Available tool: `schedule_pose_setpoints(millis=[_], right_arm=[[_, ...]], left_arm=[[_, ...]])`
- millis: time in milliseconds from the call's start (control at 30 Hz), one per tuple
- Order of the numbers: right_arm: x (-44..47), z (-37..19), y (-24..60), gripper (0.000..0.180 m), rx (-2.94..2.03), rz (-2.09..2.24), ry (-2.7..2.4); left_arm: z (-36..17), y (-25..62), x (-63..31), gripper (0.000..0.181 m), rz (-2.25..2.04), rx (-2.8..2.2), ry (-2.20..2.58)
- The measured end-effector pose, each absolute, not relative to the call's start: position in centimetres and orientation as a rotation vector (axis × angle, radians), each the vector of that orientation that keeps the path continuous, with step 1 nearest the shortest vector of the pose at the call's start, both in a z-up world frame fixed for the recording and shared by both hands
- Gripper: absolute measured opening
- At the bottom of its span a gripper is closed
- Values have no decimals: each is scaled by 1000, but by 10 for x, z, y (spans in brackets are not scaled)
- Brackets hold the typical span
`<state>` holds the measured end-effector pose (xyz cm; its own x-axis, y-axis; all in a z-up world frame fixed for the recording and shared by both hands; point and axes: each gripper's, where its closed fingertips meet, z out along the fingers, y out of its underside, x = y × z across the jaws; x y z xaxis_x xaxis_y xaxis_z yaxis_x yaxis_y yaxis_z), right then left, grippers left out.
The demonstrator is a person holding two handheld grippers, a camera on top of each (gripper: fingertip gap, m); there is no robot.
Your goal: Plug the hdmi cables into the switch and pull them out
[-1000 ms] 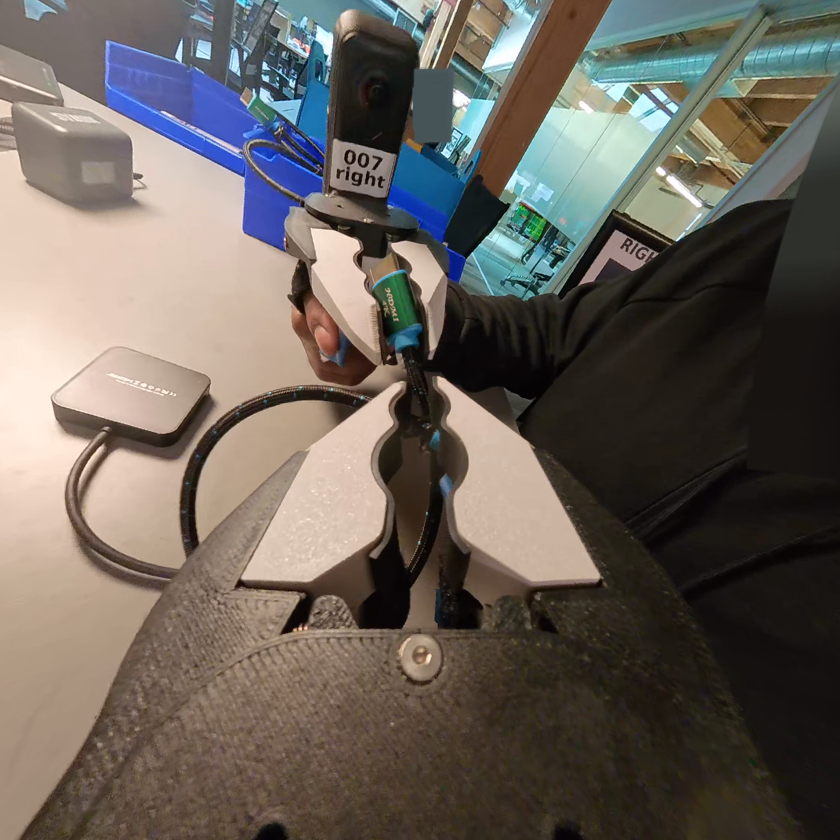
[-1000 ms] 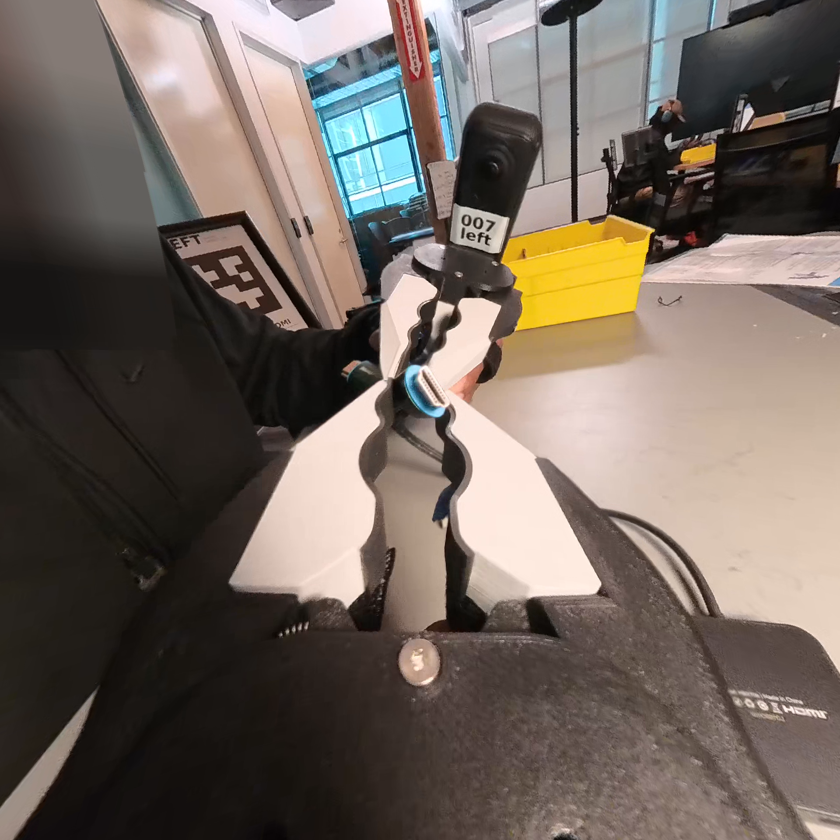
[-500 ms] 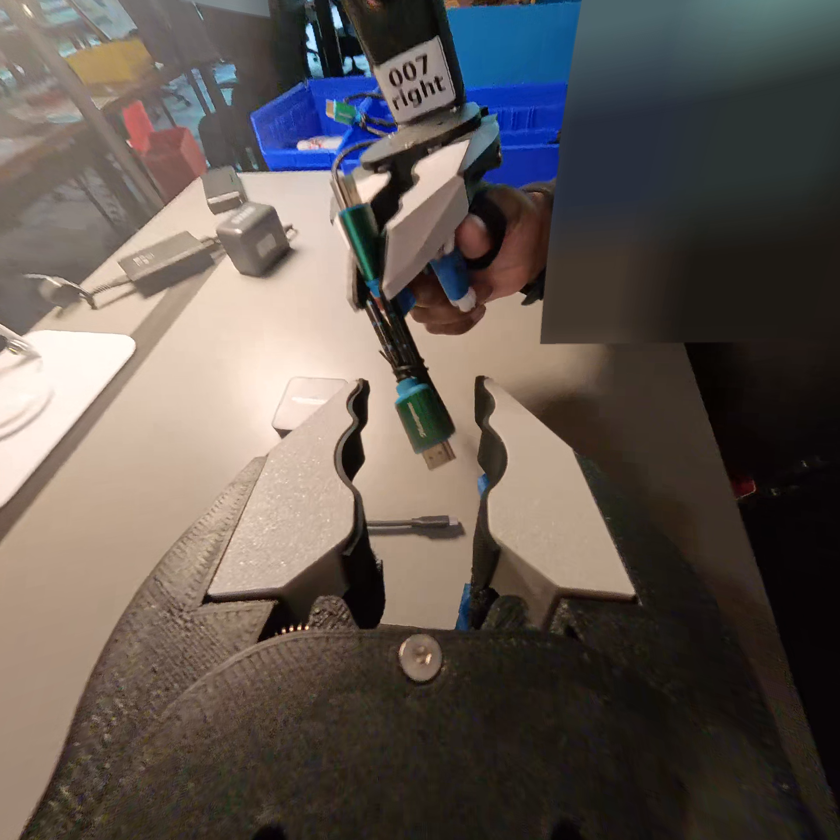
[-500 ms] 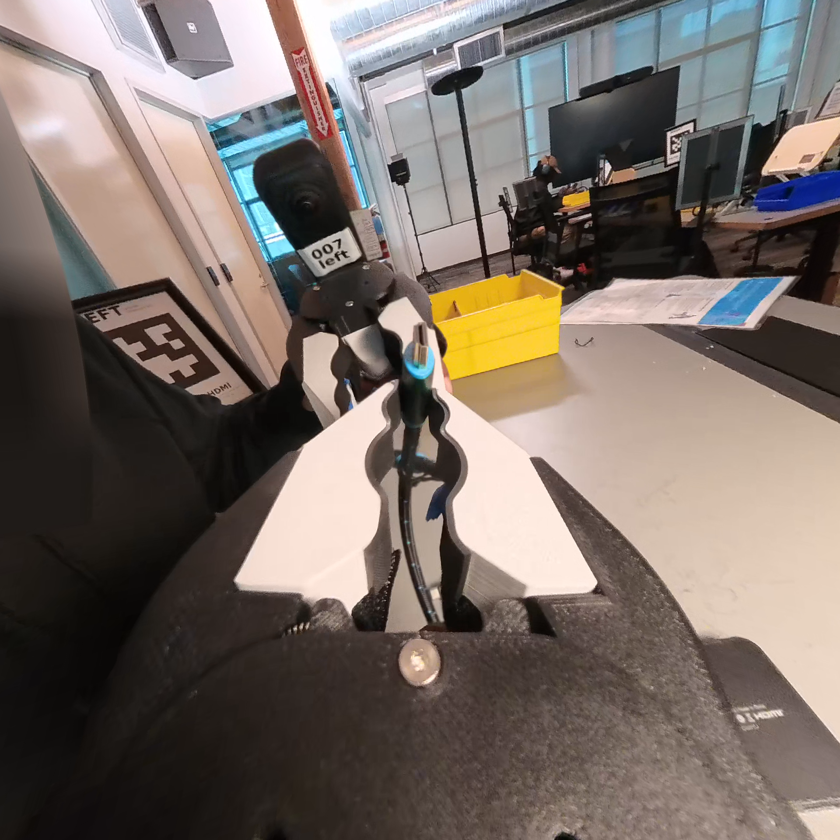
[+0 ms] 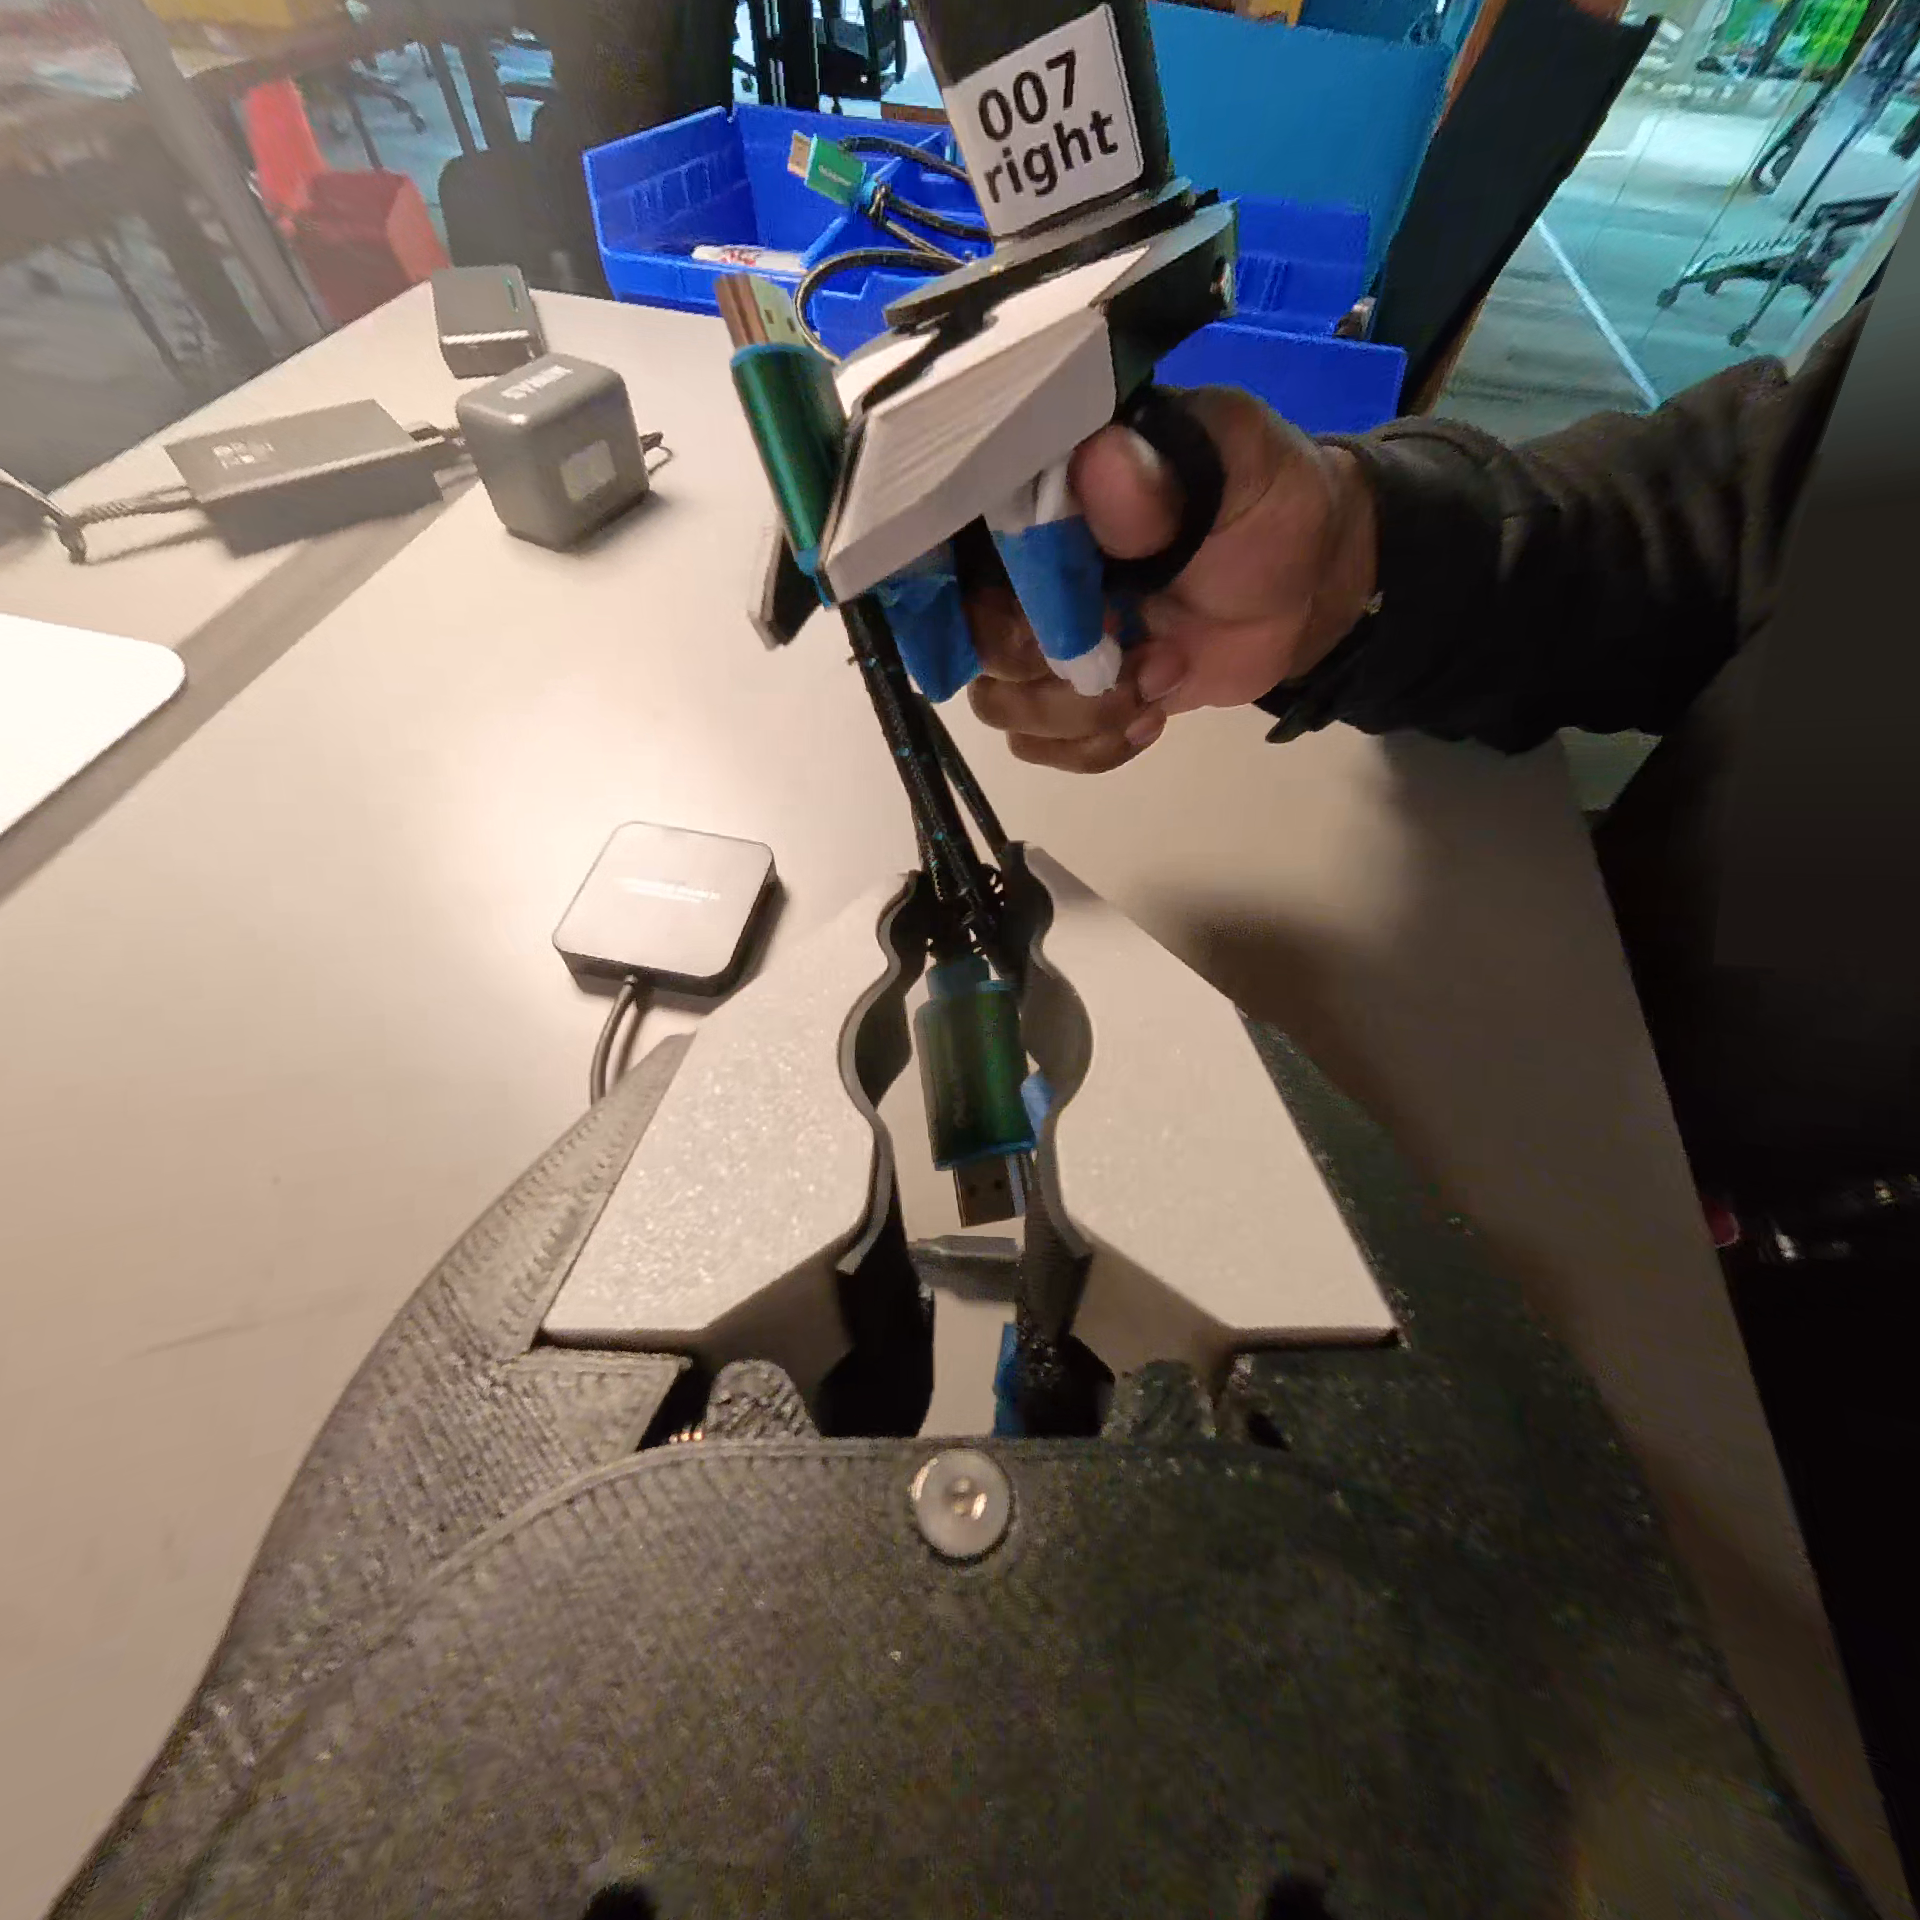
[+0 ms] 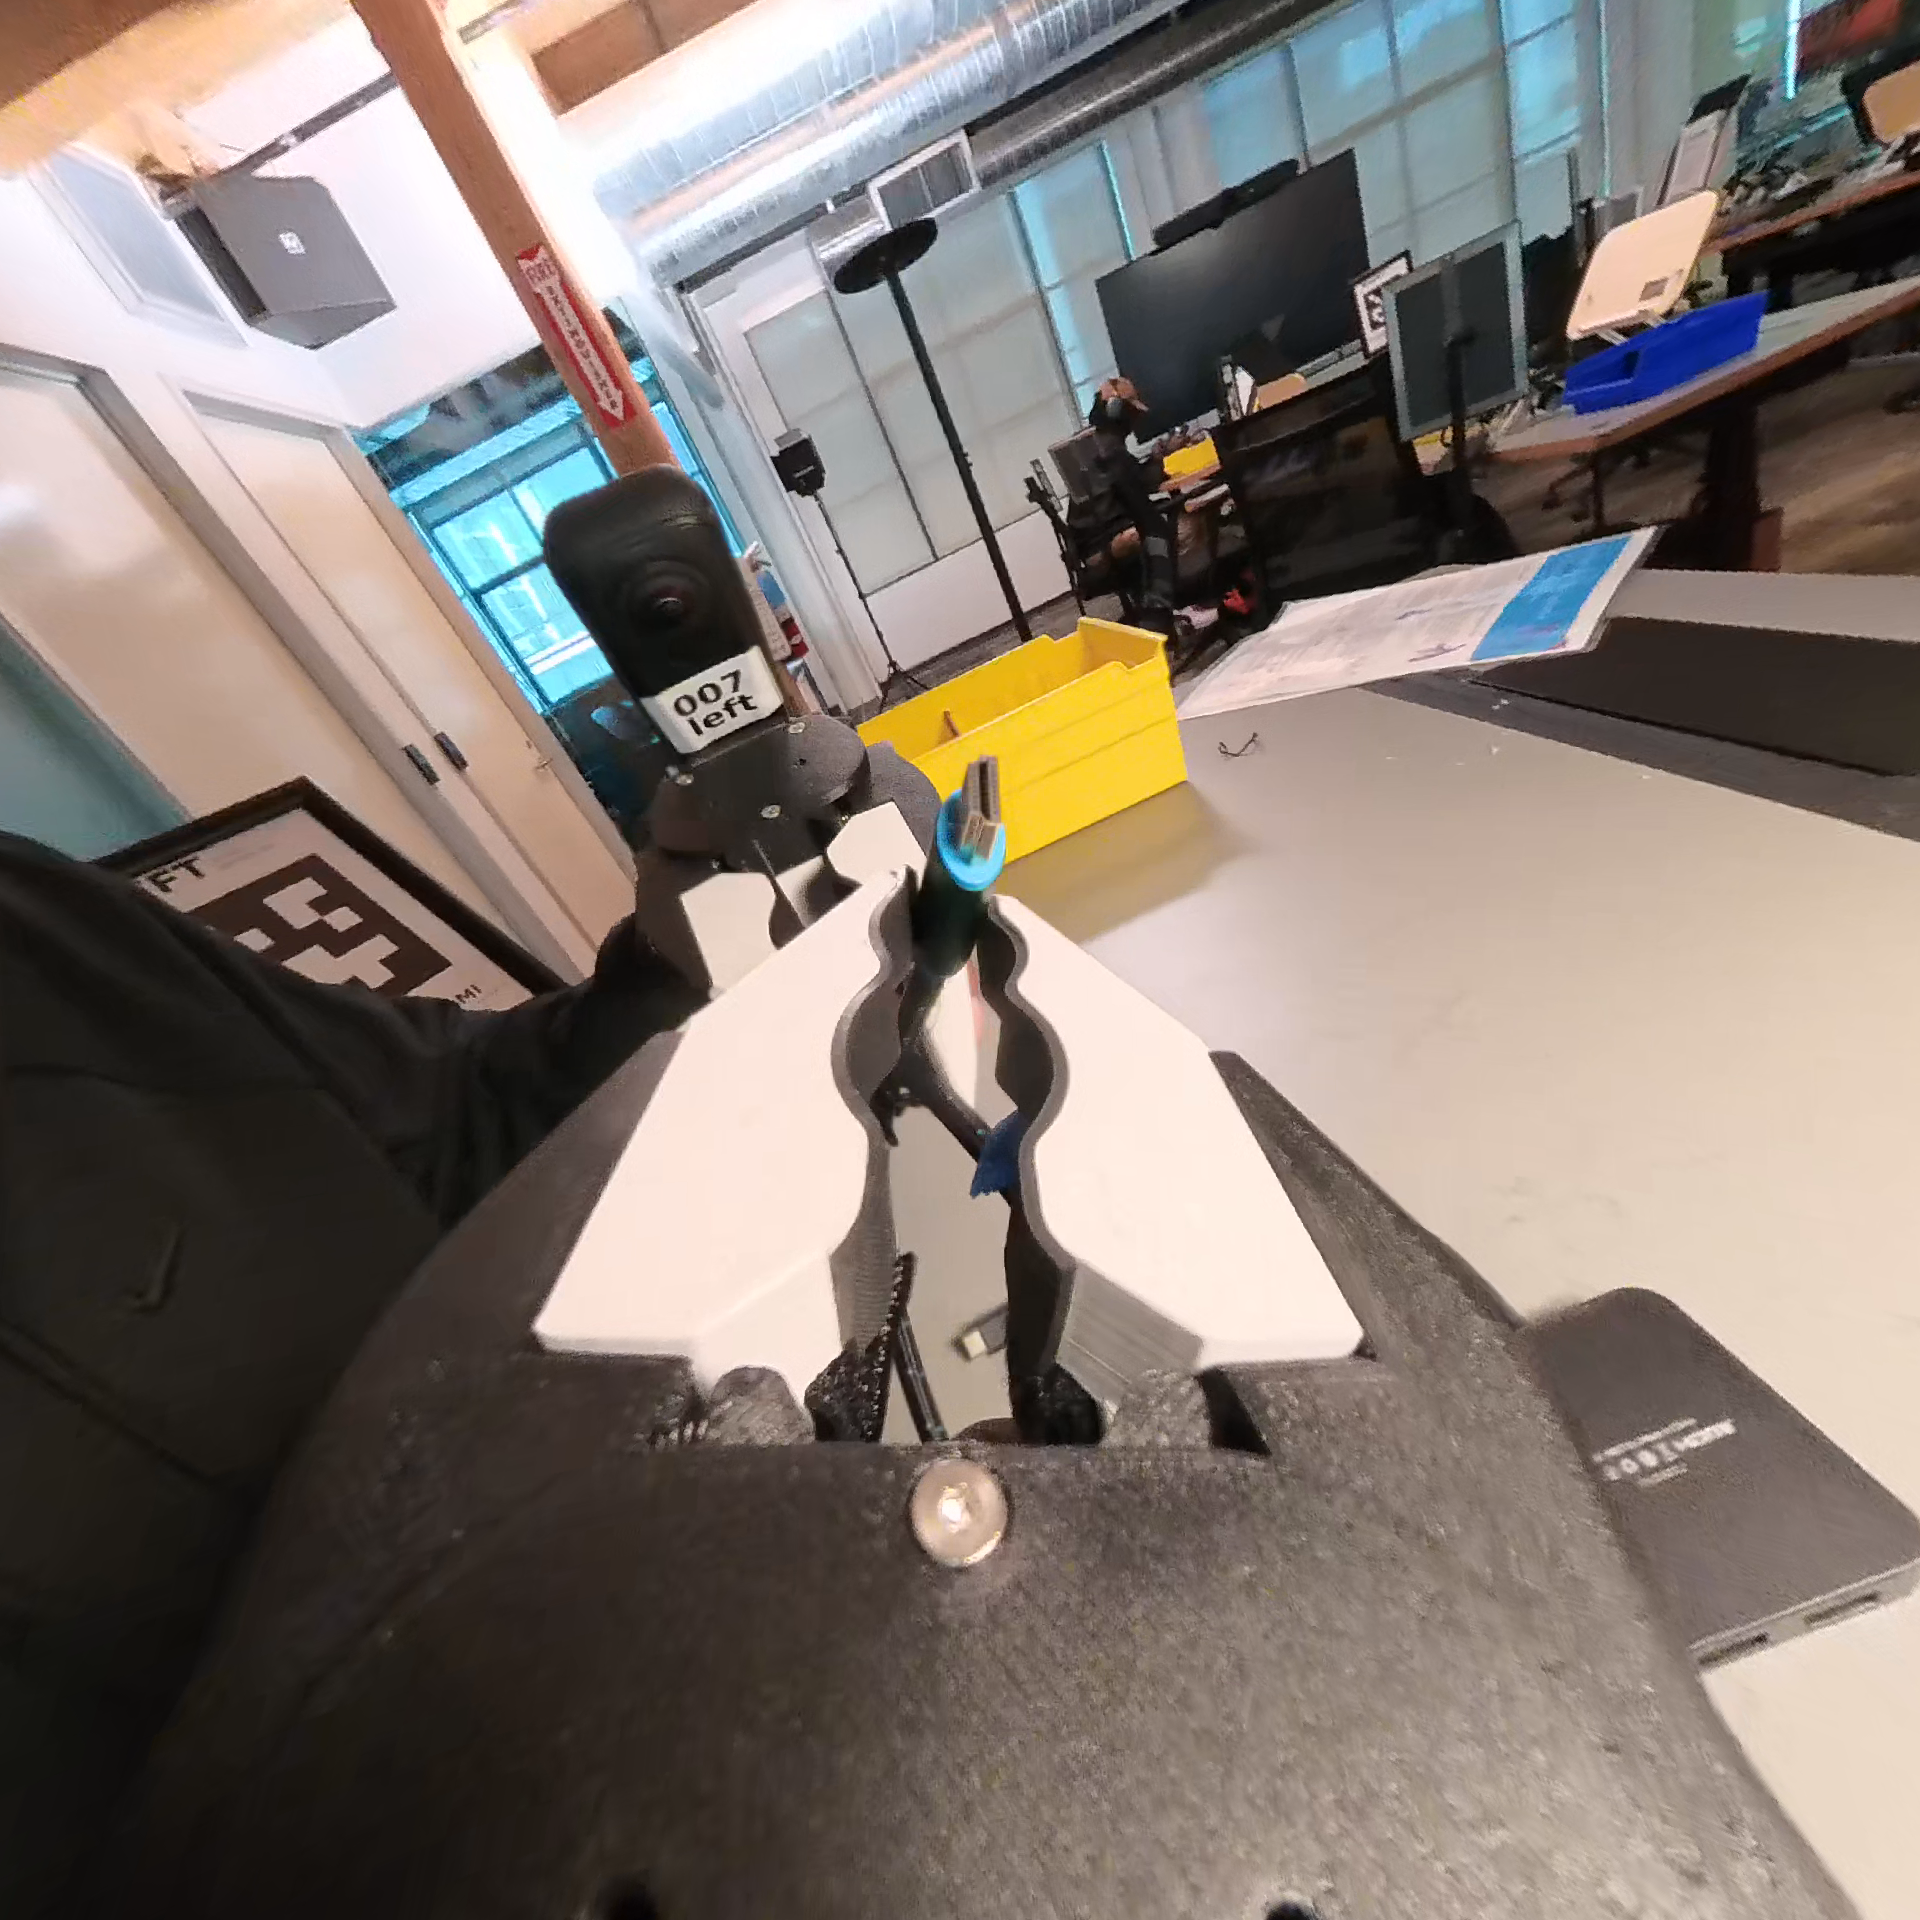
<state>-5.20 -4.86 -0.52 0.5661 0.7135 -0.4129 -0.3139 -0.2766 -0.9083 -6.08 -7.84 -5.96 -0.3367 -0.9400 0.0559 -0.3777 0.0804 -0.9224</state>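
Observation:
A black braided HDMI cable has a green plug at each end. In the left wrist view, my left gripper [image 5: 966, 894] is shut on the cable strands at its tips. One green plug [image 5: 971, 1081] hangs in the gap between its fingers, connector pointing back toward me. My right gripper [image 5: 816, 582] is just above, shut on the other green plug [image 5: 784, 416], connector up. In the right wrist view, my right gripper [image 6: 945, 914] grips that plug [image 6: 961, 862] below its blue collar. The black square switch [image 5: 665, 909] lies flat on the grey table [image 5: 364, 831]; it also shows at the lower right [image 6: 1704, 1475].
Blue bins [image 5: 1278, 364] with more cables stand at the table's far edge. Grey power adapters [image 5: 551, 457] and a black brick [image 5: 301, 457] sit far left, and a white pad [image 5: 62, 707] lies at the left edge. A yellow bin [image 6: 1039, 717] and papers [image 6: 1403, 623] lie beyond. Spacing between my two grippers at the tips: around 6 centimetres. From either gripper's tips it is about 15 centimetres to the black square switch [image 5: 665, 909].
My left gripper was open with the plug dangling between its fingers; now it has shut on the cable above that plug. My right gripper stayed shut and has tilted its plug upward.

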Motion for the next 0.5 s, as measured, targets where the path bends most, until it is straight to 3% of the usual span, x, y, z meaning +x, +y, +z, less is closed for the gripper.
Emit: schedule_pose_setpoints(millis=[500], right_arm=[[-32, -7, -50, 10, -1534, 1083, -243]], left_arm=[[-70, -86, -70, 19, -1593, -1424, 1771]])
